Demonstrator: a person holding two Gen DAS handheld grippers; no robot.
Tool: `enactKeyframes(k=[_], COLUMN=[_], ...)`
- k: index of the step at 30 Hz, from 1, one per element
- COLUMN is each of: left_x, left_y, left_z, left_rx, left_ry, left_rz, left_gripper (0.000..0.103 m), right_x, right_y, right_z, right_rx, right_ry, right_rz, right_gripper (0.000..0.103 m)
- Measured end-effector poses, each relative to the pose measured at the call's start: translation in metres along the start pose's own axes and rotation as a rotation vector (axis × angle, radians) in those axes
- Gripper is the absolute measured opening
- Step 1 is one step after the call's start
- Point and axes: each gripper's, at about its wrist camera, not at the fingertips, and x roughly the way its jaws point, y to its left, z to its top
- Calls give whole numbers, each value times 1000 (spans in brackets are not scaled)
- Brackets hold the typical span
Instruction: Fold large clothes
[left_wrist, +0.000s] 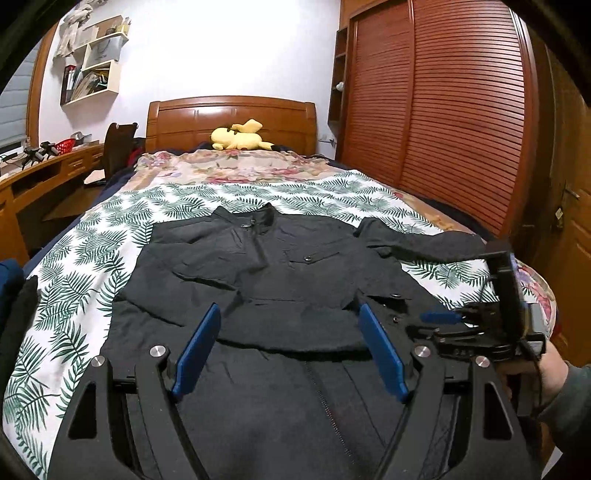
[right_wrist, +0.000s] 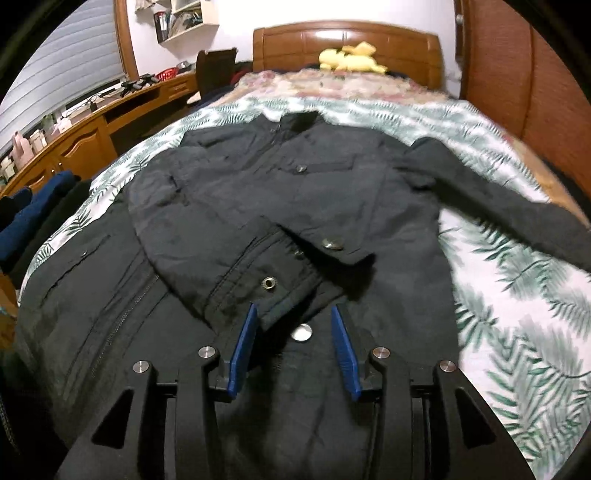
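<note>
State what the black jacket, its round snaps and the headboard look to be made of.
Black jacket: woven matte cloth, likely cotton or a synthetic blend; it creases softly with no sheen. Snaps: metal, judging by the bright silvery glint. Headboard: wood with a glossy varnish, going by the orange-brown panels with reflected highlights; solid or veneer cannot be told.

Left gripper (left_wrist: 290, 326), fingers (left_wrist: 197, 350) wide apart, hovers over black jacket (left_wrist: 273, 266) on bed (left_wrist: 74, 273).
</note>
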Motion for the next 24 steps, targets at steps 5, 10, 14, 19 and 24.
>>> enactKeyframes(k=[5, 10, 14, 19, 24], left_x=[0, 0, 1, 5, 5], left_y=[-1, -2, -2, -4, -5], left_z=[1, 0, 1, -1, -1], left_rx=[-9, -3, 6, 24, 14], left_ry=[-14, -46, -50, -25, -8], left_rz=[4, 24, 32, 28, 6], left_gripper=[78, 78, 79, 79, 79], right_x=[20, 8, -11, -23, -25], right_y=[-3, 4, 2, 4, -2], right_z=[6, 3, -3, -14, -18], right_rx=[10, -60, -70, -92, -91], right_ry=[36, -7, -79, -85, -75], right_rz=[42, 92, 68, 66, 2], right_gripper=[43, 5, 4, 4, 10])
